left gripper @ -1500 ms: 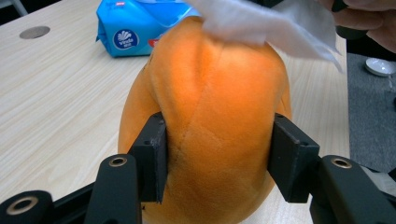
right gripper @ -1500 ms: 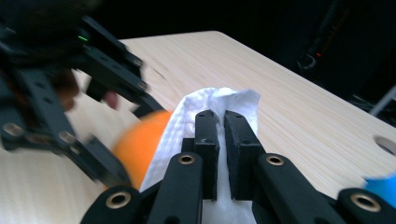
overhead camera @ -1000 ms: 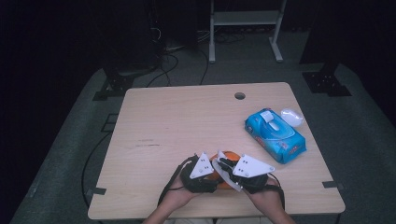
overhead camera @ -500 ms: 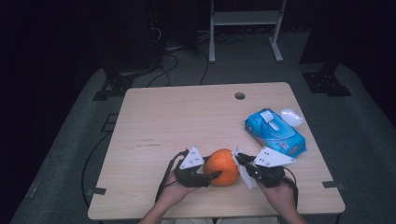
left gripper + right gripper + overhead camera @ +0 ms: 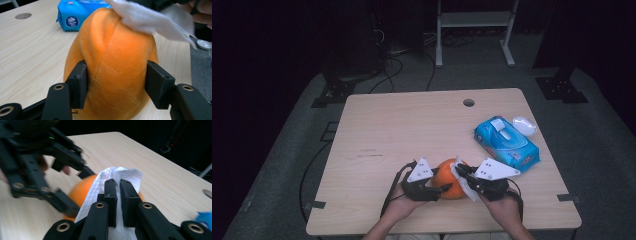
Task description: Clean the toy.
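While the blue wipes pack (image 5: 507, 143) lies shut on the wooden table (image 5: 412, 130), left gripper (image 5: 116, 87) clamps the soft orange plush fruit (image 5: 112, 67) at the near edge; right gripper (image 5: 118, 195), jaws pressed together, pinches a crinkled white wipe (image 5: 120, 176) against it.

We clamp left gripper (image 5: 439, 187) on orange ball (image 5: 450, 178), jaws just eased wider; right gripper (image 5: 460, 171) pinches tissue (image 5: 464, 185) against ball.
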Motion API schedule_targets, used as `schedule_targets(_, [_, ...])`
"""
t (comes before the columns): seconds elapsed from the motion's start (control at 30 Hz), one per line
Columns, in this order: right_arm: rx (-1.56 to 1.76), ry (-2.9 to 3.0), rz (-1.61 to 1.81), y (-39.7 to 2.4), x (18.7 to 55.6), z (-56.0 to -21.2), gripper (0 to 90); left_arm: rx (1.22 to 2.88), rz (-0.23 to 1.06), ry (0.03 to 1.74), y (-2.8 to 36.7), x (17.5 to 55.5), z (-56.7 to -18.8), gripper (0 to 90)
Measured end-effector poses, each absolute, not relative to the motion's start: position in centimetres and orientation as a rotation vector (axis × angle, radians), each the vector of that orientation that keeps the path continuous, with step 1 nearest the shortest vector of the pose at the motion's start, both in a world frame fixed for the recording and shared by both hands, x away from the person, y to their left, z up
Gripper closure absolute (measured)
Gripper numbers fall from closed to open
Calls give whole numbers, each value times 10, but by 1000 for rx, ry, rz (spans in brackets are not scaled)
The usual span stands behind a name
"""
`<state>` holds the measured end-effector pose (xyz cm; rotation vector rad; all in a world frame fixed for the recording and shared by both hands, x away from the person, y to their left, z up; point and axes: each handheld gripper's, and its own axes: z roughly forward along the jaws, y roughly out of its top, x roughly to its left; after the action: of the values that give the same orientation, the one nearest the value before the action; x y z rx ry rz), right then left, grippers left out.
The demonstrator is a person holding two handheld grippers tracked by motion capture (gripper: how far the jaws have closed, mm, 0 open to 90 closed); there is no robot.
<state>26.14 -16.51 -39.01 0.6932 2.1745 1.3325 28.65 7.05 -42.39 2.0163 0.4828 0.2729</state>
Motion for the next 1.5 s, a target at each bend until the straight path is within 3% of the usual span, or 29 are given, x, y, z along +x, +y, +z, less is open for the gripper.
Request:
schedule_targets(0.1, [723, 2170, 1338, -173, 265, -394, 834, 1994, 270, 463, 72, 288, -425, 365])
schedule_targets(0.27, [717, 2177, 1335, -173, 264, -395, 834, 1975, 260, 435, 74, 297, -430, 127])
schedule_targets(0.33, [721, 2176, 1340, -173, 265, -395, 834, 1971, 228, 439, 73, 302, -436, 100])
schedule_targets(0.4, [730, 2179, 1345, -173, 265, -395, 834, 1961, 192, 441, 72, 303, -439, 136])
schedule_targets(0.5, [730, 2176, 1351, -173, 265, -394, 833, 1997, 237, 425, 72, 298, -430, 375])
schedule_targets(0.53, [724, 2167, 1366, -173, 264, -393, 833, 2007, 248, 427, 72, 297, -426, 416])
schedule_targets(0.87, [586, 2190, 1385, -149, 249, -382, 834, 2060, 282, 423, 71, 281, -409, 473])
schedule_targets(1.07, [706, 2172, 1410, -167, 263, -391, 834, 2070, 289, 444, 77, 279, -408, 470])
schedule_targets(1.3, [636, 2185, 1402, -154, 253, -388, 832, 2066, 294, 428, 74, 282, -411, 433])
schedule_targets(1.5, [690, 2191, 1391, -164, 262, -396, 832, 1992, 281, 419, 75, 290, -421, 165])
